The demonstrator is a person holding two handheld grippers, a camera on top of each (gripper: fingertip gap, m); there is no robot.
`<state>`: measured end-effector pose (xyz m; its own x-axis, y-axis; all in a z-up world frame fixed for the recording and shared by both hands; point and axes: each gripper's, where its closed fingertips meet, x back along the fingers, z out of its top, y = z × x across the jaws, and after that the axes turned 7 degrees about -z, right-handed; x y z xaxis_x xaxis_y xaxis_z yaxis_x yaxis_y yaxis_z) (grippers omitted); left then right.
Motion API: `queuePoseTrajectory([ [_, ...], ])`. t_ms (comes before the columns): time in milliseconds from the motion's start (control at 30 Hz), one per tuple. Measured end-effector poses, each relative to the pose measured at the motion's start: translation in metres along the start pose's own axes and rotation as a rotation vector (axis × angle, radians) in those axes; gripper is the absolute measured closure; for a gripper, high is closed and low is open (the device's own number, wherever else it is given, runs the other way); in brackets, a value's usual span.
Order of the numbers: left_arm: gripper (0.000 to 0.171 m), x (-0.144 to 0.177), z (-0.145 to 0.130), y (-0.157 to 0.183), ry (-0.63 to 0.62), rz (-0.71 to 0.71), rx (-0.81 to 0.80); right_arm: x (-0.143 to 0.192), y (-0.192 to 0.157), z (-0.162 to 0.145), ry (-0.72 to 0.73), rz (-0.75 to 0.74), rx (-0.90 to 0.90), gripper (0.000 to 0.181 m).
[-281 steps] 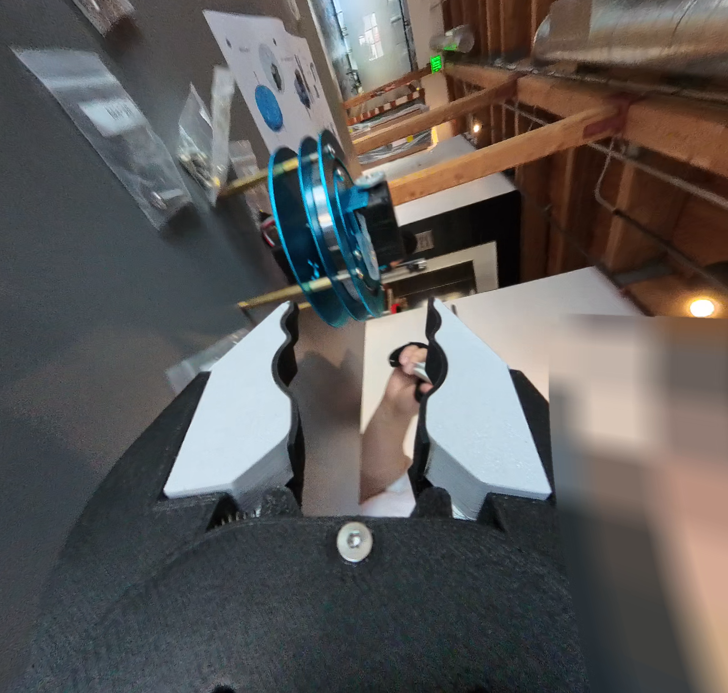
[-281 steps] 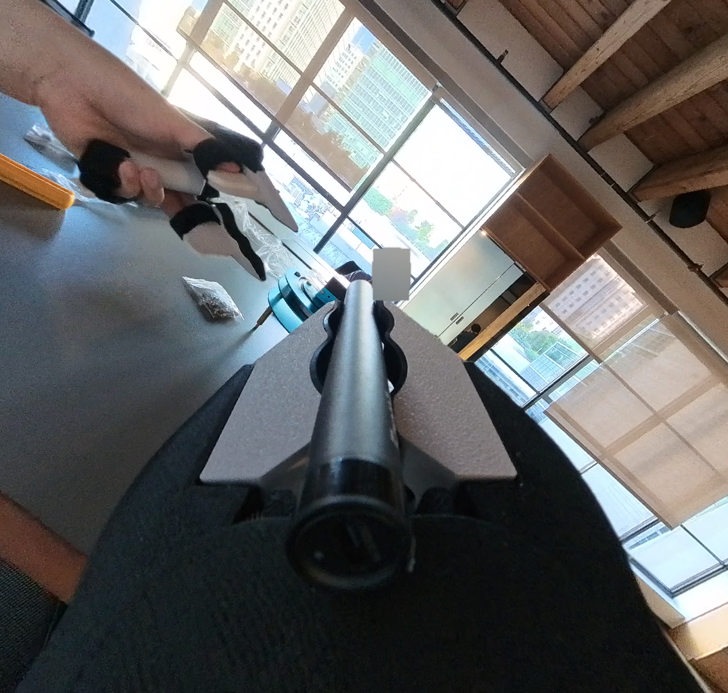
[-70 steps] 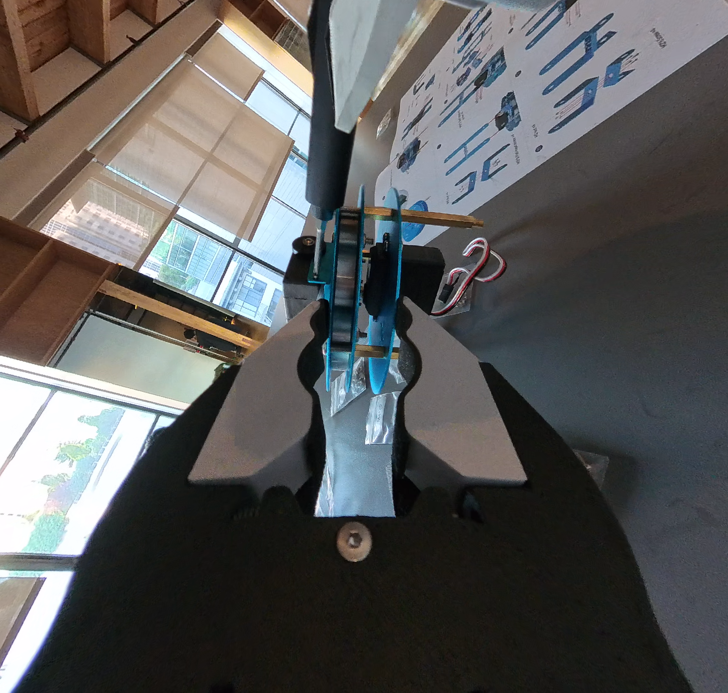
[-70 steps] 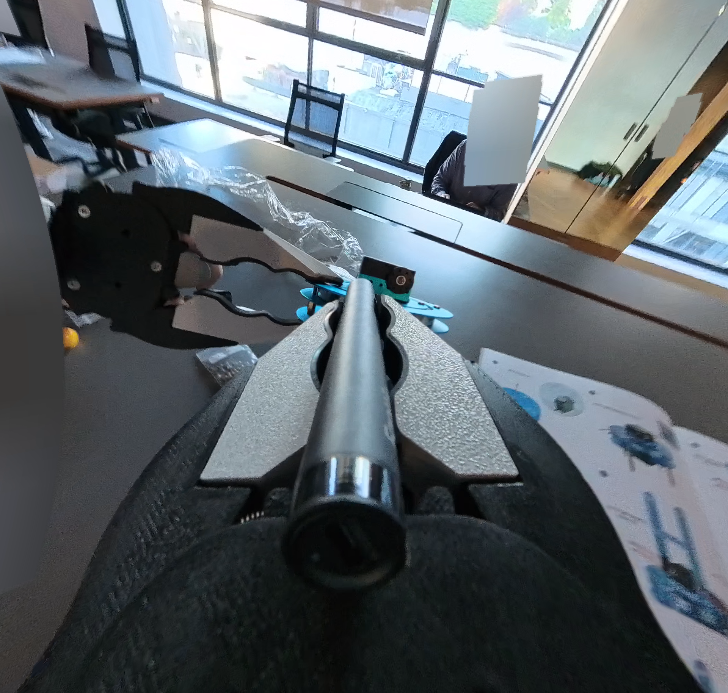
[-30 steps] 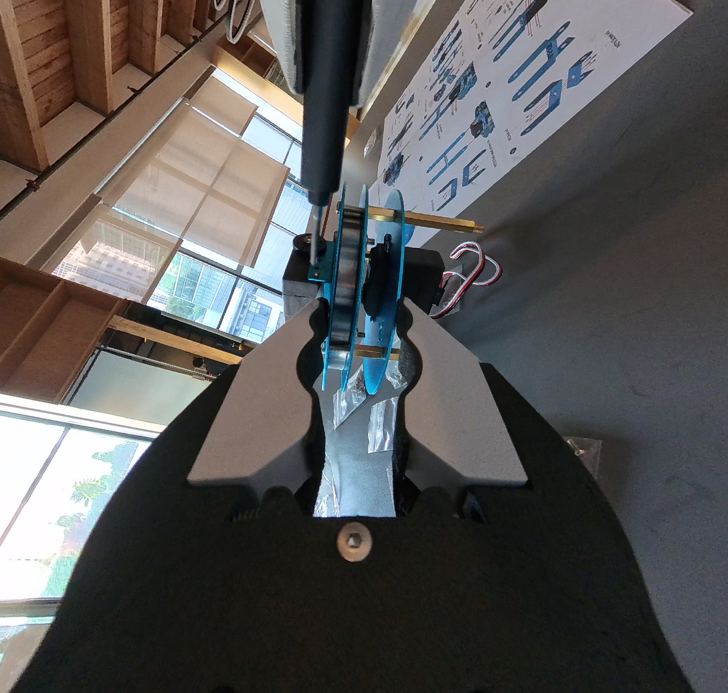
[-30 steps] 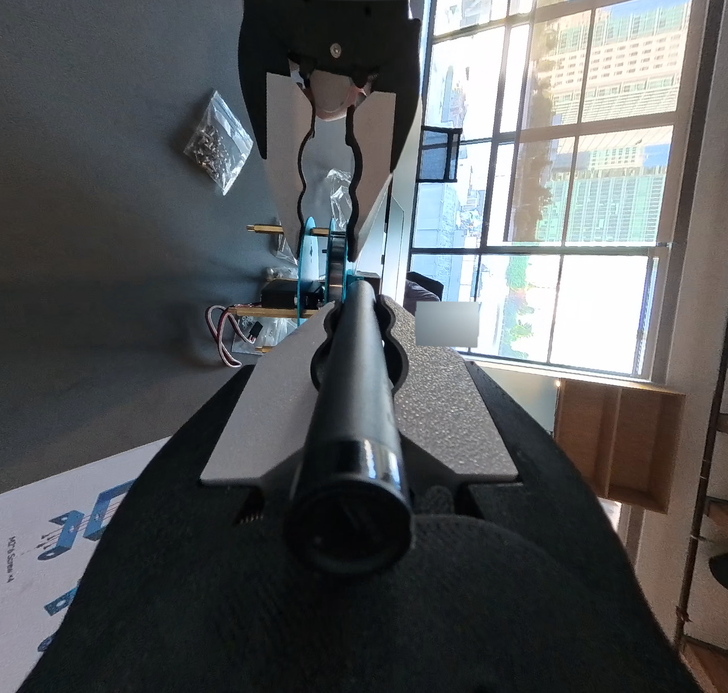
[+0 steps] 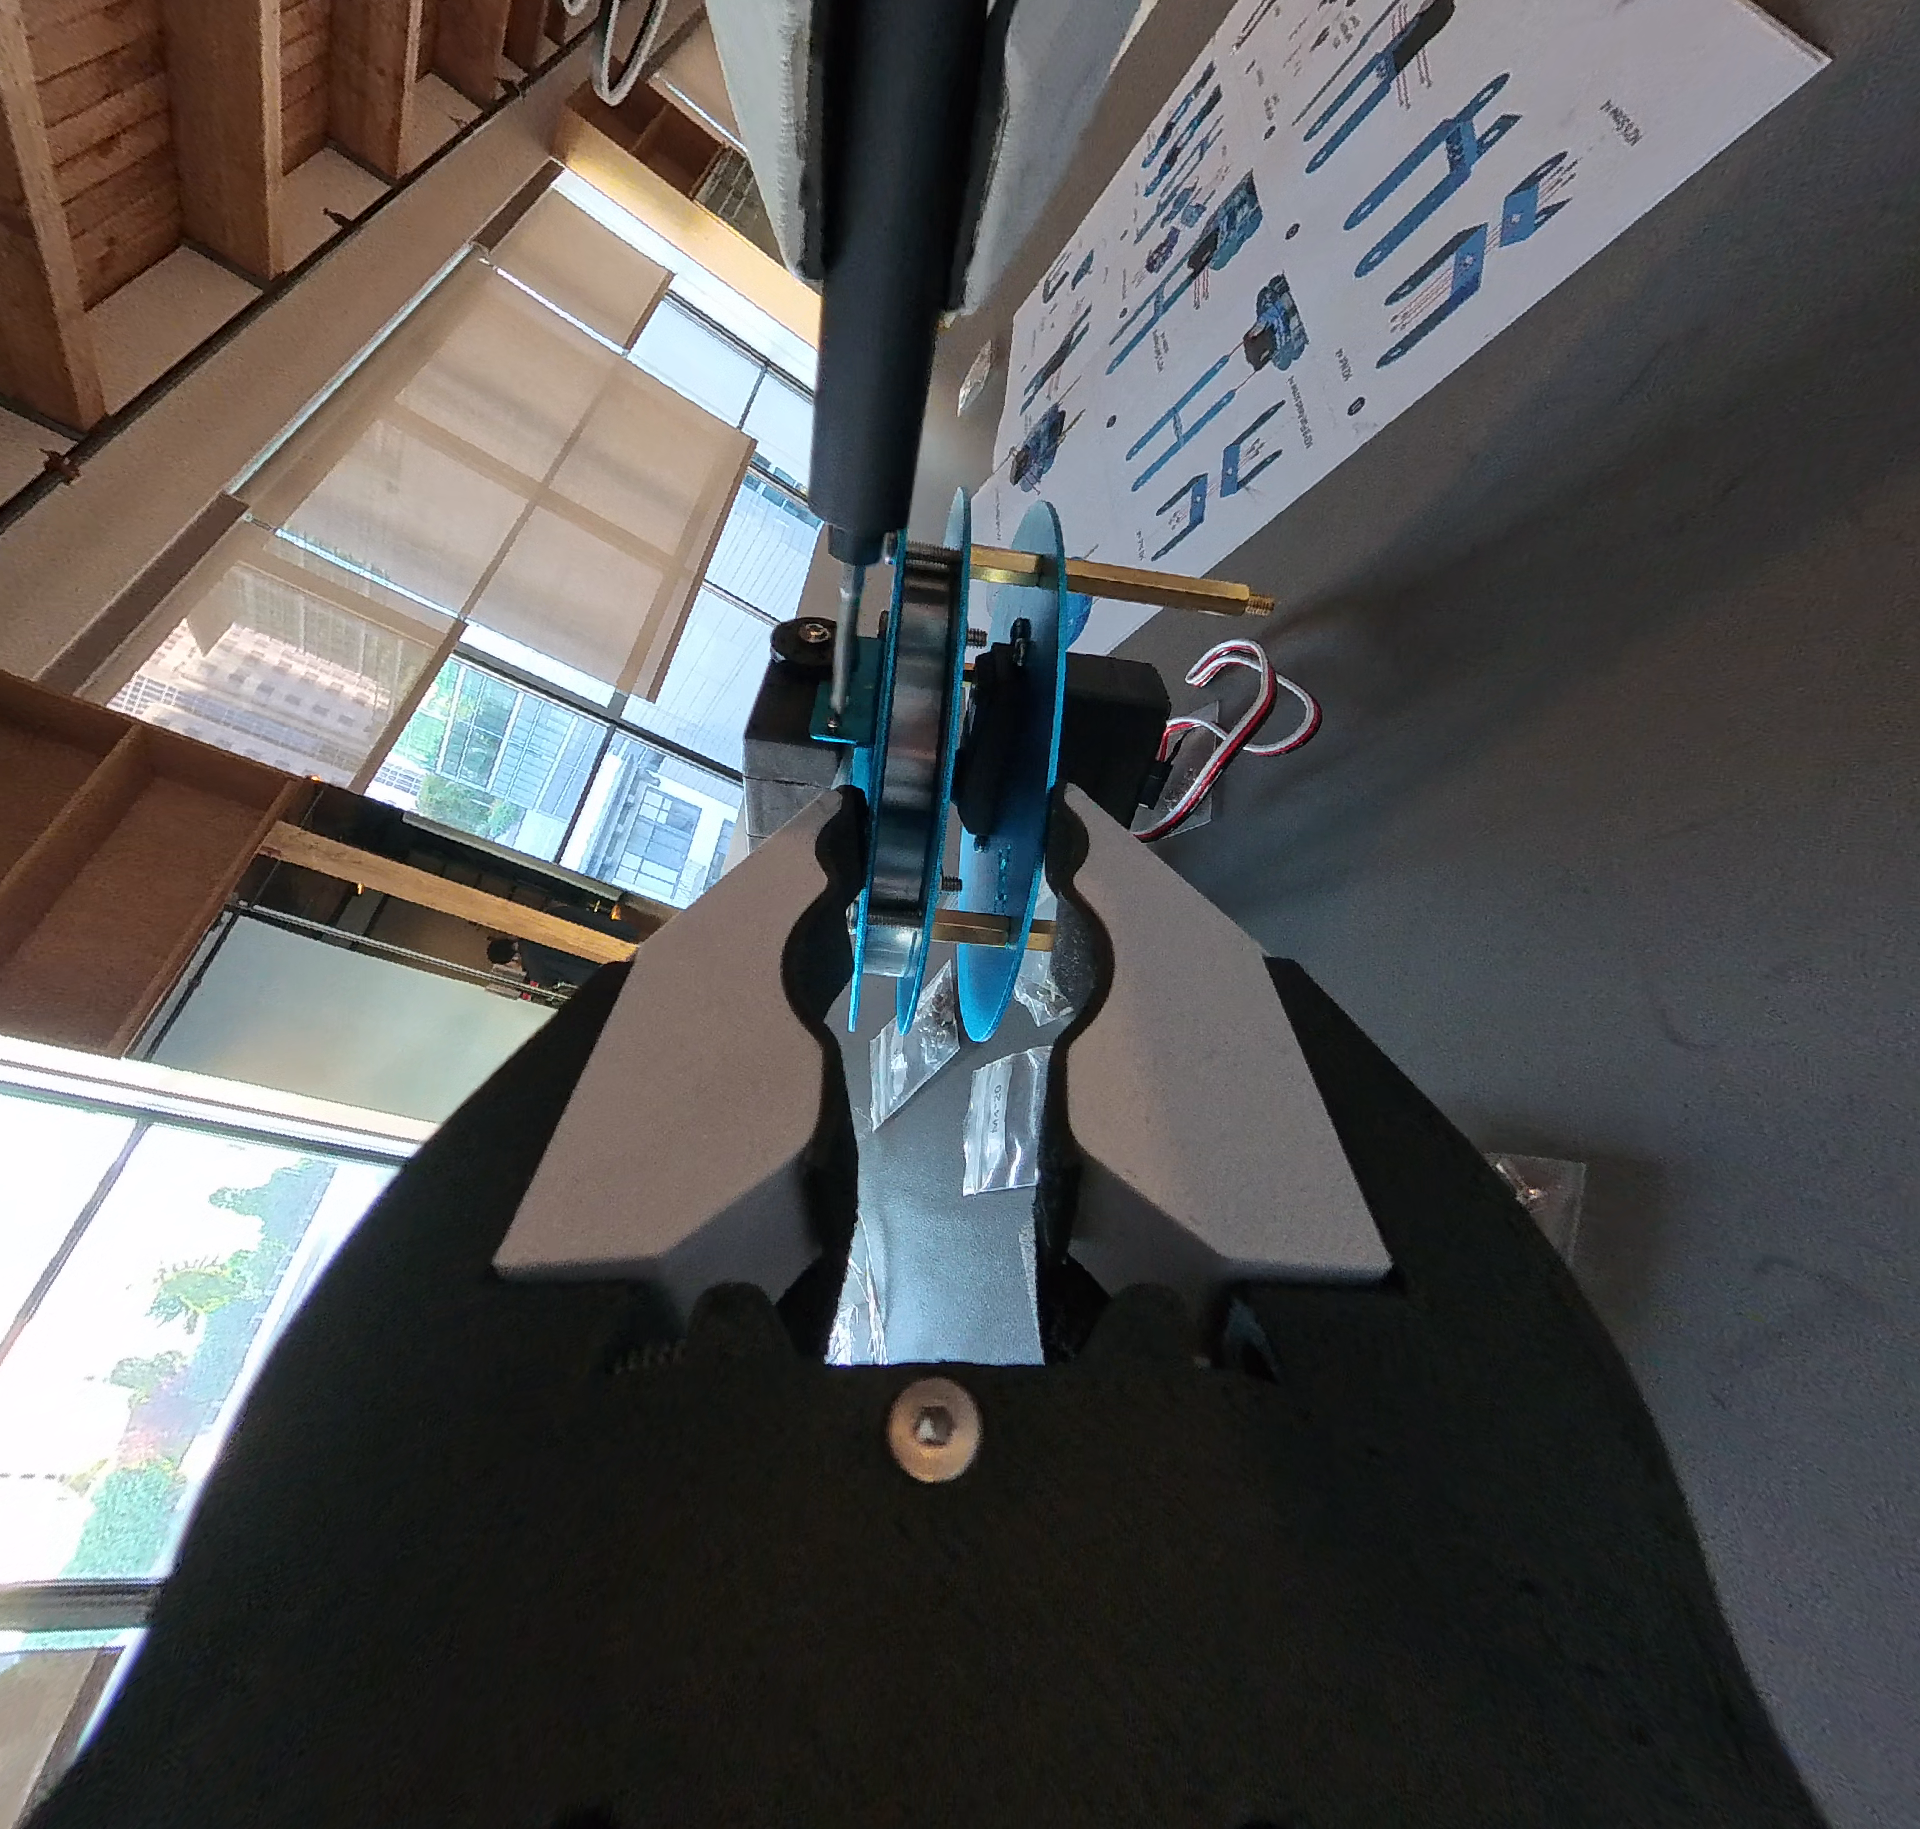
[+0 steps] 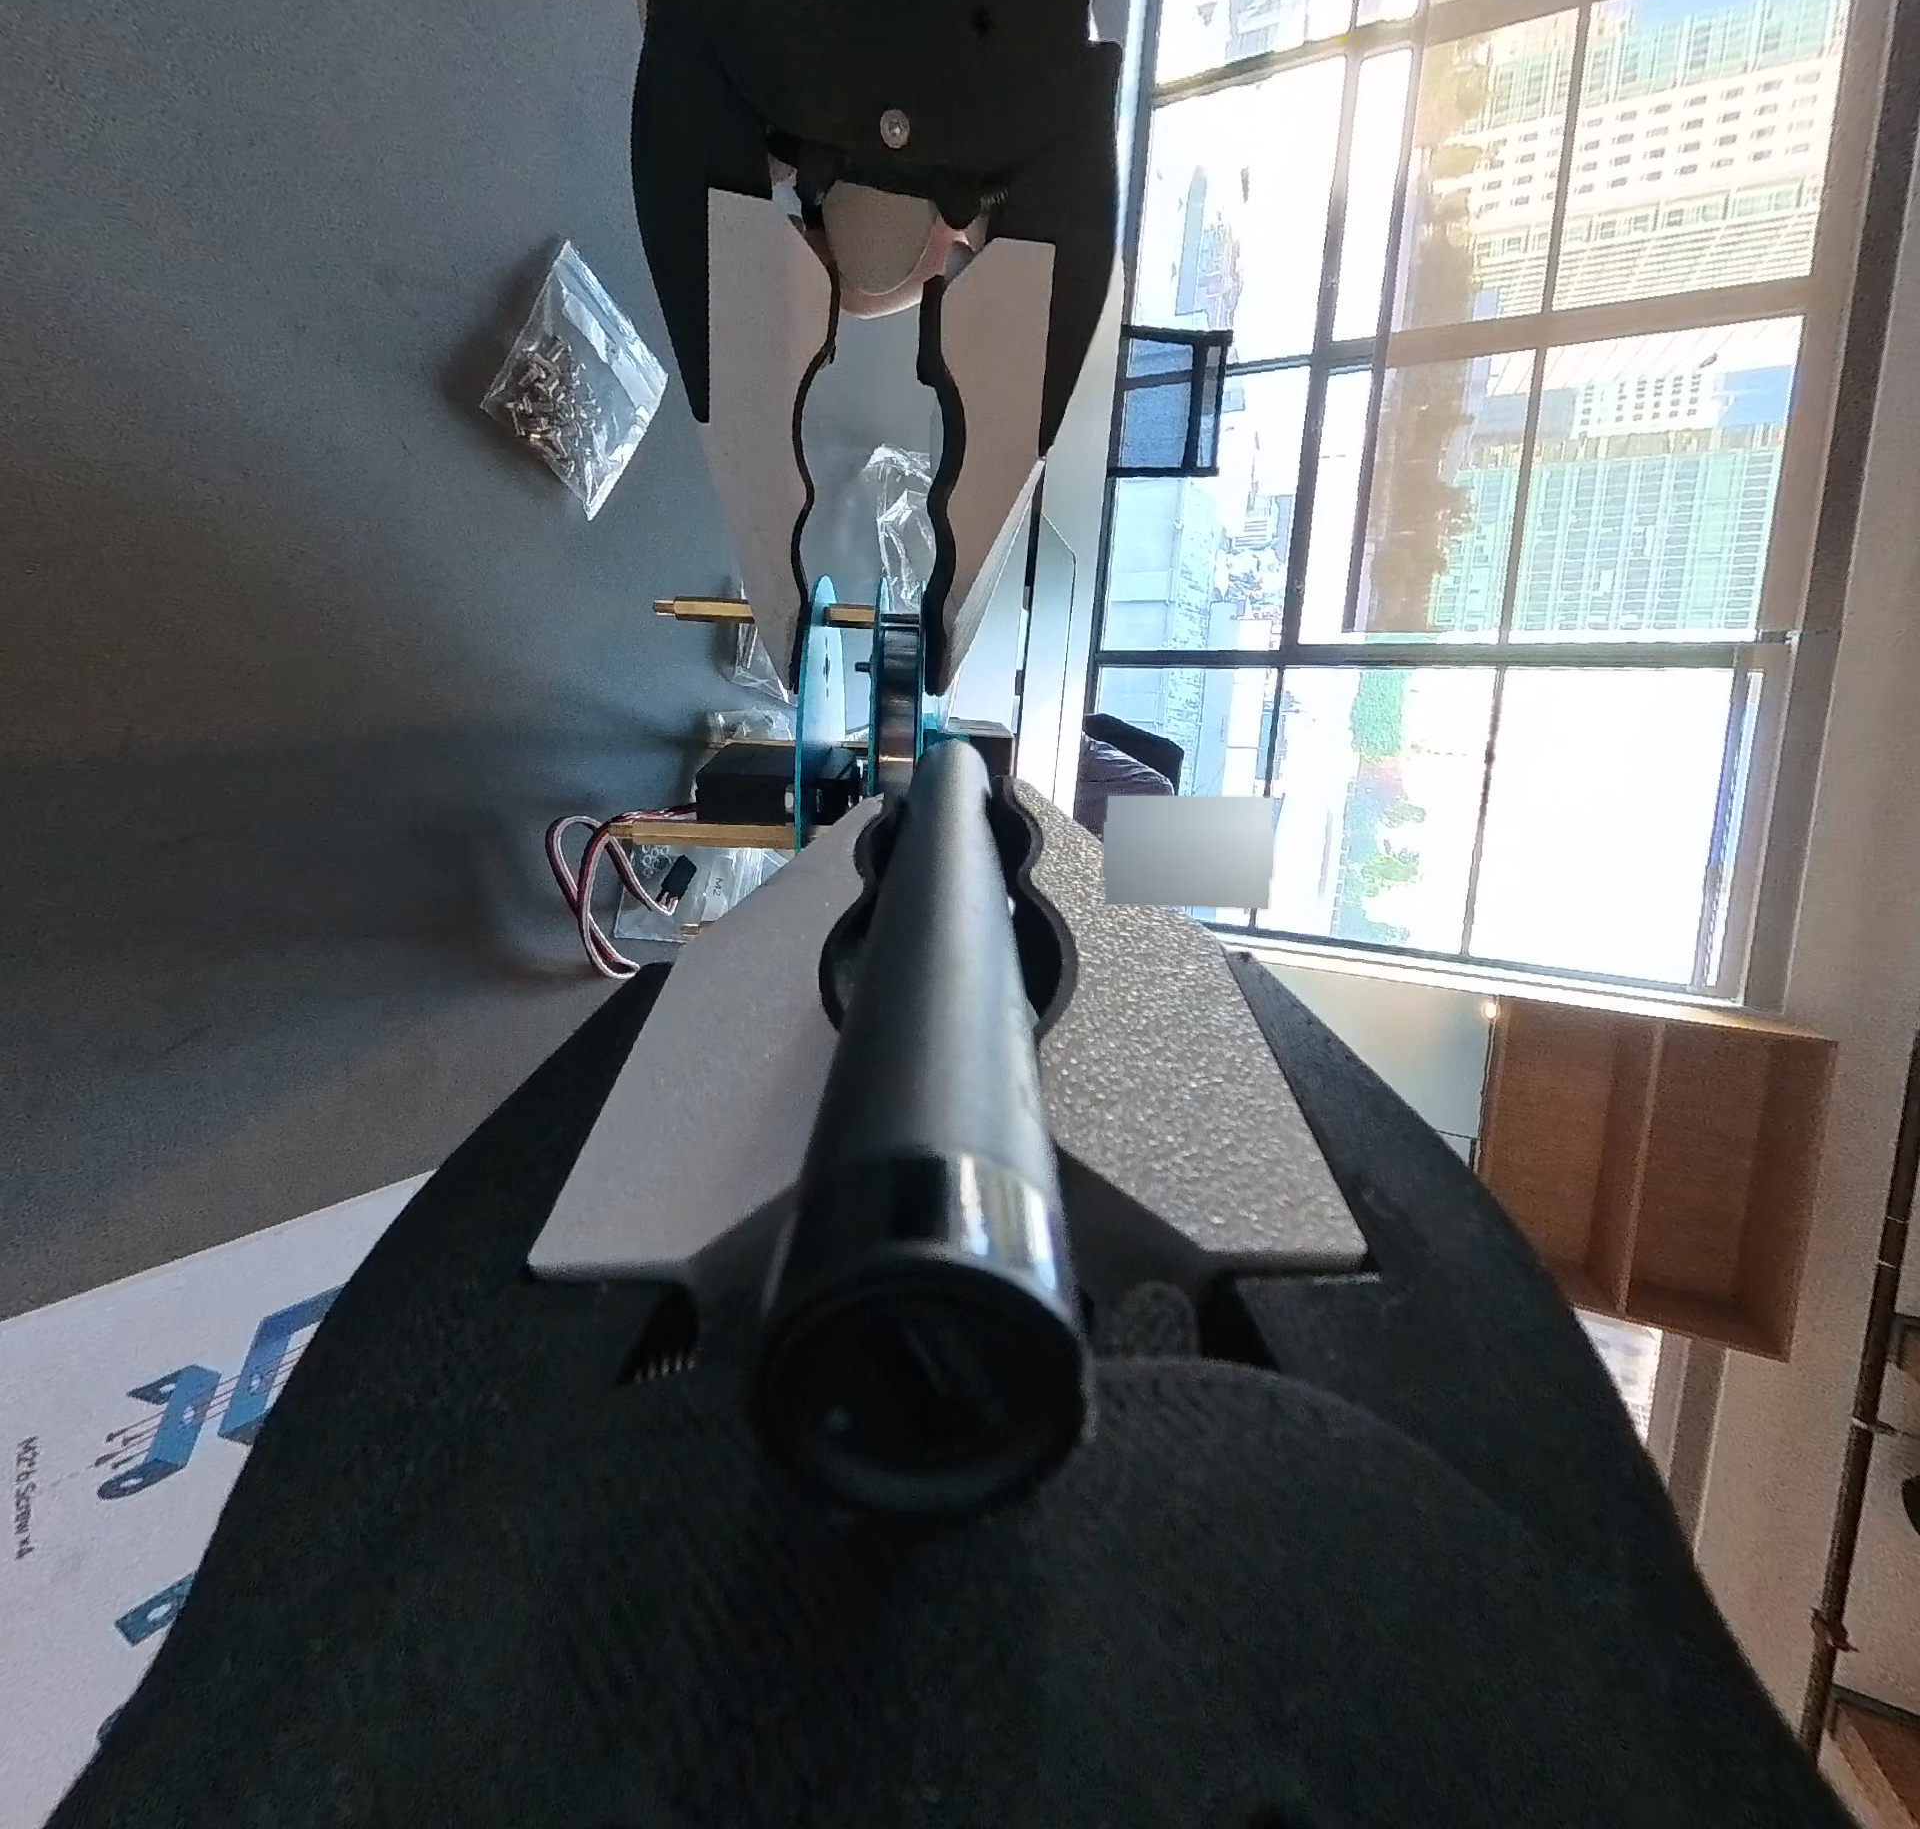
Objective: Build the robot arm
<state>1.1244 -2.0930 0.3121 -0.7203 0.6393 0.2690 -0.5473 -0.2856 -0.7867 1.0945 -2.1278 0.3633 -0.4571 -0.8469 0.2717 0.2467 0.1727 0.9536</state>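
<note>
Grey bench (image 7: 1610, 844) carrying a white instruction sheet (image 7: 1351, 252) with blue diagrams, clear bags of small hardware, and an assembly of blue discs. Left hand-held gripper (image 7: 951, 834), black body with pale fingers (image 7: 686, 1073), closed on the blue disc assembly (image 7: 1013, 771) from both sides, holding it on edge just above the bench; the same hand-held gripper appears from the front in the right wrist view (image 8: 868, 636). Right hand-held gripper (image 8: 940, 823), clamped along a dark screwdriver (image 8: 935, 1031) whose handle runs back toward the camera; in the left wrist view its thin metal tip (image 7: 844, 636) meets a small blue bracket on the outer disc. Black servo block (image 7: 1101, 719) between the discs, with red, white and black wires (image 7: 1247, 699) looping onto the bench. Brass standoffs (image 7: 1153, 590) projecting sideways from the discs. Bag of screws (image 8: 571, 377) lying on the bench beside the left hand-held gripper. Two small clear bags (image 7: 997, 1104) on the bench between the left fingers
</note>
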Motion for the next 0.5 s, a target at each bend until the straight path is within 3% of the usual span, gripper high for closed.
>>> queuePoseTrajectory([
  [500, 0.139, 0.0003, 0.0007, 0.0007, 0.004, -0.004, -0.003, 0.0, 0.0021, 0.0007, 0.01, -0.002, -0.005, 0.165],
])
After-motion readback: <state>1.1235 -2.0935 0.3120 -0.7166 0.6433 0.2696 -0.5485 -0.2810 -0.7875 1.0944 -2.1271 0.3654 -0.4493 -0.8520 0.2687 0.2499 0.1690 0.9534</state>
